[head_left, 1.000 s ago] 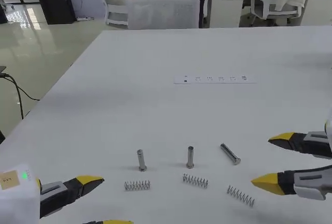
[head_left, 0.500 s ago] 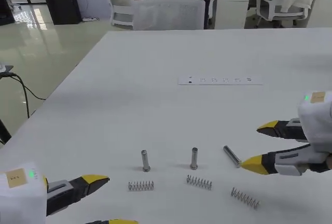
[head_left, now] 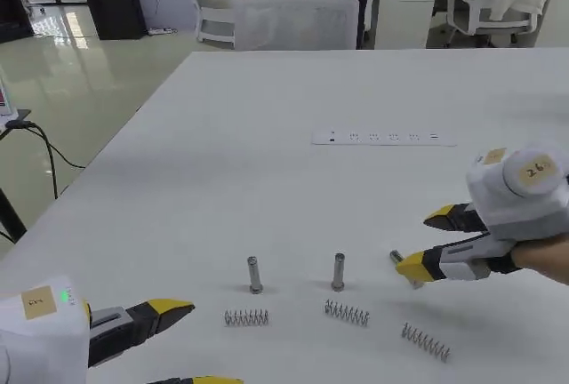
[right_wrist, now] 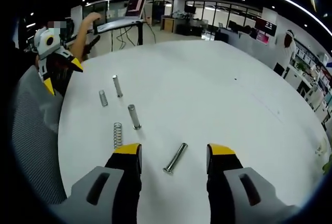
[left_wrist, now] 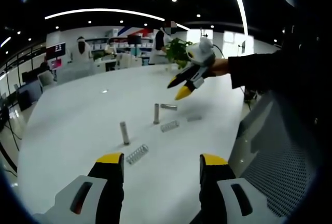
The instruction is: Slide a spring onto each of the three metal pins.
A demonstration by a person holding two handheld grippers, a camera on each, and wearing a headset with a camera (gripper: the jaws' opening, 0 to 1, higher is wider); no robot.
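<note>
My left gripper (head_left: pixel 206 345) at 7 o'clock, jaws spread. My right gripper (head_left: pixel 413 242) at 4 o'clock, jaws parted, pointing 9 o'clock.

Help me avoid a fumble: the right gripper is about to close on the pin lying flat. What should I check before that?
1. The right gripper is open: ok, jaws apart.
2. The lying pin sits between its jaws: ok, the right gripper view shows it in the gap.
3. The jaws are low enough to pinch that pin: cannot tell.
4. The two upright pins stand apart from the grab: ok.
5. The three springs lie loose on the table, none on a pin: ok.
6. The left gripper is open, empty and far off: ok.
</note>
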